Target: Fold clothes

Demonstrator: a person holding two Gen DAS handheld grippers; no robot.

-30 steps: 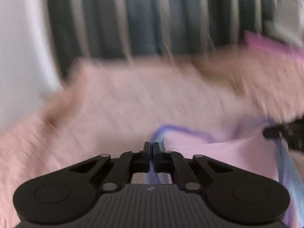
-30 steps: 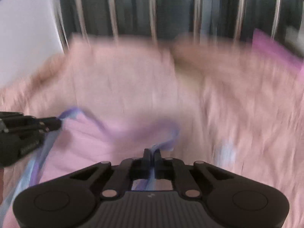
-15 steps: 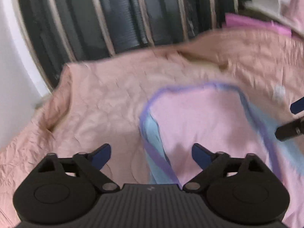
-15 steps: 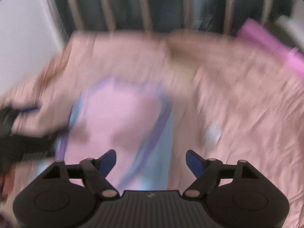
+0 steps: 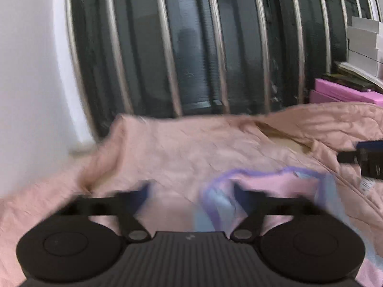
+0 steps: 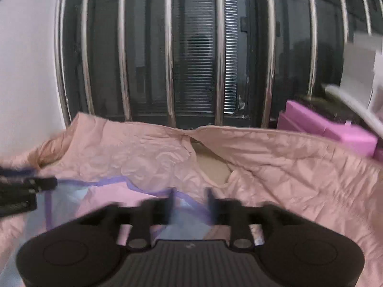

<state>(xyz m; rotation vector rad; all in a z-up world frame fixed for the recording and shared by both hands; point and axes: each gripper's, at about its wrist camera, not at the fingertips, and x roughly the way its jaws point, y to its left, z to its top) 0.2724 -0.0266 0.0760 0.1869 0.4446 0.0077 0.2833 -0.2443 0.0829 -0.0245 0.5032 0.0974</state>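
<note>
My left gripper (image 5: 191, 191) points slightly downward over a wrinkled salmon-pink quilted bedspread (image 5: 179, 148). Its jaws stand wide apart and are opening; both fingers are blurred. The task item, a pale pink fabric garment with purple edging and light blue panels (image 5: 270, 186), lies flat on the bedspread. In the left wrist view the garment's purple-trimmed left edge runs up through the gap between my jaws, nearer the right finger, and the rest of the garment spreads to the right, past that finger. No pad presses on the cloth.

My right gripper (image 6: 190, 203) also points slightly downward over the same bedspread (image 6: 287, 167). Its jaws stand partly apart and are closing. In the right wrist view the garment (image 6: 107, 198) lies ahead and to the left of the fingers, and its purple-edged right corner reaches into the gap between the jaws. I cannot tell whether the pads touch that corner; the fingers are blurred.

Each gripper appears at the edge of the other's view: the right one (image 5: 363, 160) at the garment's far right corner, the left one (image 6: 24, 191) at its far left corner.

Behind the bedspread stands a dark window with vertical metal bars (image 6: 170, 59). Bright pink boxes (image 6: 335, 129) sit at the right.
</note>
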